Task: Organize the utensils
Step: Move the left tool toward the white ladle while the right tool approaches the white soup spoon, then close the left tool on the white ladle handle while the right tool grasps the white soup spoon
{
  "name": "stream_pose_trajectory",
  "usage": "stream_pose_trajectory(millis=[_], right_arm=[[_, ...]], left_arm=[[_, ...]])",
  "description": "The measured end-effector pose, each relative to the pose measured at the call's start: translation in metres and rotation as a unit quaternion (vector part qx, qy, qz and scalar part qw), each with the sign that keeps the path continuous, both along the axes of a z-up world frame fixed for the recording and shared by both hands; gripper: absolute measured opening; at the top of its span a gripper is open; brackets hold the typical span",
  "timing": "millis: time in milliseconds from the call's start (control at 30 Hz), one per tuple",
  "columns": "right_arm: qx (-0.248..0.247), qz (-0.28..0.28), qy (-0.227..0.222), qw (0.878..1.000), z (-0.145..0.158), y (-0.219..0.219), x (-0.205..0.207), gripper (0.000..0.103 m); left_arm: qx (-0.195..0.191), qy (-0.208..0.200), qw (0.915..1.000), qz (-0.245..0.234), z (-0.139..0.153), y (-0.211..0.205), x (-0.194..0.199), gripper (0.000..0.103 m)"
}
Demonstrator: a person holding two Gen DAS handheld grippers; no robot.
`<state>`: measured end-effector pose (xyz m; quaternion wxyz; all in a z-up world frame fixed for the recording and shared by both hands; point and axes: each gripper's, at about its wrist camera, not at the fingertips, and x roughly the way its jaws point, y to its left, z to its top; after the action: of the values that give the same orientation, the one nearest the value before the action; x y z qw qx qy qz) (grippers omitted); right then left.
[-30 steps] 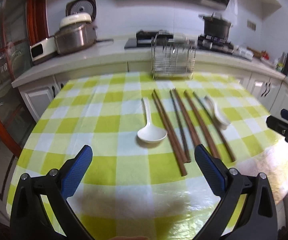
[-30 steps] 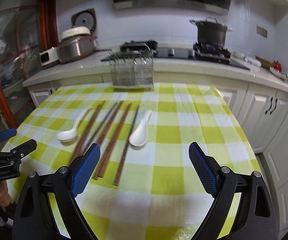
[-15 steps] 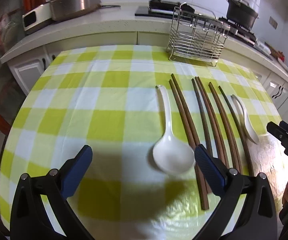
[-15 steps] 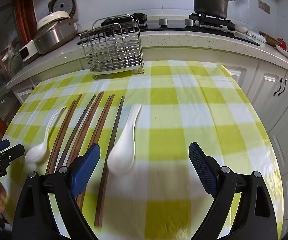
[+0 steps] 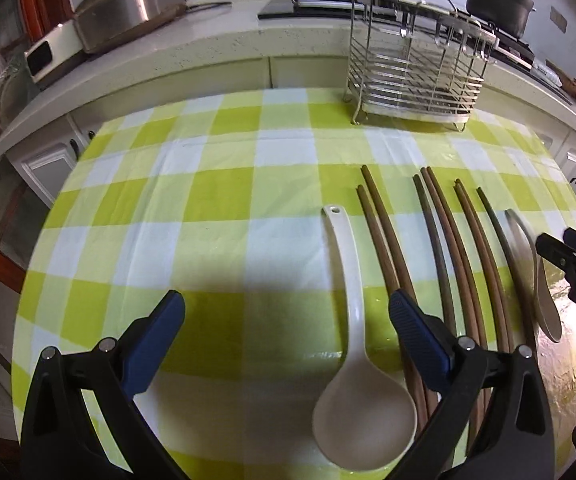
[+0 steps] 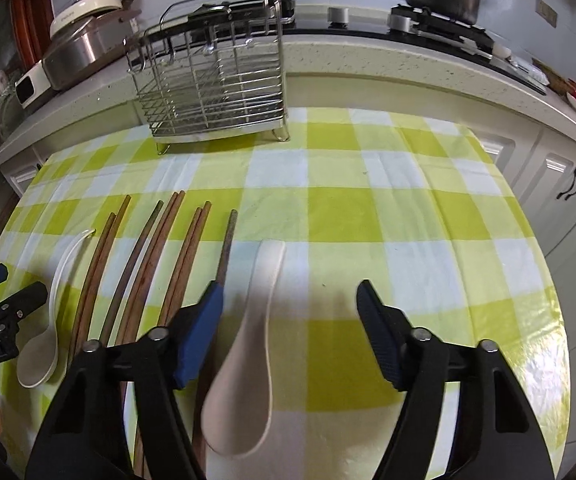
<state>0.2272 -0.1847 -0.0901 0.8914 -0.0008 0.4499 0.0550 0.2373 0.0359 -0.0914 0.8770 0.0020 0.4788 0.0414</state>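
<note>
Right wrist view: right gripper (image 6: pixel 290 334) part-spread, jaws just closing around small spoon (image 6: pixel 248 364) — no contact yet.
Left gripper (image 5: pixel 287 348): spread wide, empty.
Risk: left finger (image 6: pixel 204 332) catches neighbouring chopstick (image 6: pixel 226 246).

Chopsticks' (image 5: pixel 440 264) near ends behind gripper (image 5: pixel 288 320)

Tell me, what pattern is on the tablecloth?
The tablecloth has a green, yellow and white check, clearest in the right wrist view.

Glossy ceramic spoon (image 5: pixel 362 384) – wooden chopsticks (image 5: pixel 388 236) – wire-metal rack (image 5: pixel 412 76).
</note>
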Motion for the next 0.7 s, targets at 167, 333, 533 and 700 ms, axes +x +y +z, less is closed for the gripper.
stream_pose_trajectory(millis=[167,333,533,700], right_arm=[[-0.007,0.011,0.024,1.000,-0.013,0.007,0.010,0.042],[-0.005,0.012,0.029,0.999,-0.016,0.009,0.015,0.035],[0.000,0.012,0.034,0.999,-0.019,0.007,0.016,0.033],[0.009,0.016,0.034,0.999,-0.019,0.004,0.016,0.029]], left_arm=[[-0.009,0.019,0.9997,-0.012,-0.003,-0.005,0.008,0.097],[-0.003,0.019,0.9997,-0.013,-0.003,-0.017,0.013,0.091],[-0.004,0.024,0.9997,-0.010,-0.010,-0.024,0.017,0.082],[-0.015,0.033,0.9993,-0.008,-0.015,-0.025,0.022,0.067]])
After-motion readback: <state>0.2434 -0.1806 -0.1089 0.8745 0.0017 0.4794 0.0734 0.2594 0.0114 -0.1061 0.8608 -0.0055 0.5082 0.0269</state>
